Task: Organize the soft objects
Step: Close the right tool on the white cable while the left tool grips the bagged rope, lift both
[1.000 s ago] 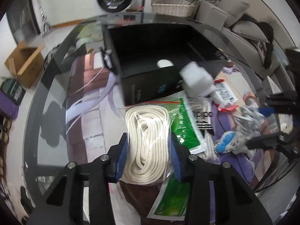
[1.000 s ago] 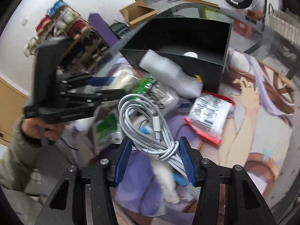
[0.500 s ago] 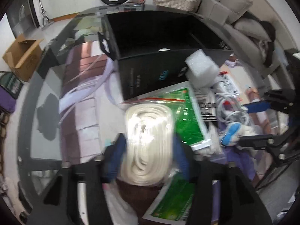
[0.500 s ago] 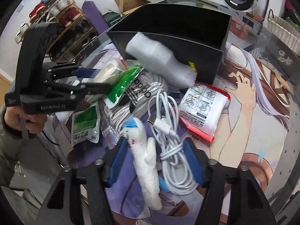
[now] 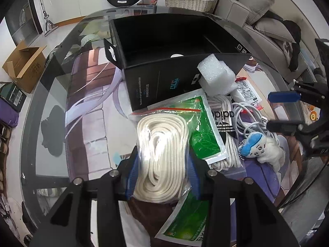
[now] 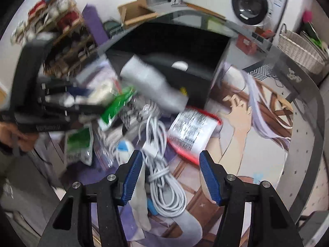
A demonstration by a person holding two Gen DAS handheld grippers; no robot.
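Your coiled cream rope in its clear plastic bag (image 5: 162, 156) sits clamped between your left gripper's (image 5: 162, 177) blue pads; your right gripper (image 6: 170, 177) gapes empty above the white cable bundle (image 6: 164, 177).

The right gripper (image 6: 171, 175), which clamped the white cable bundle (image 6: 164, 177) a second ago, now stands open above it; the bundle lies on the mat (image 6: 257, 144).
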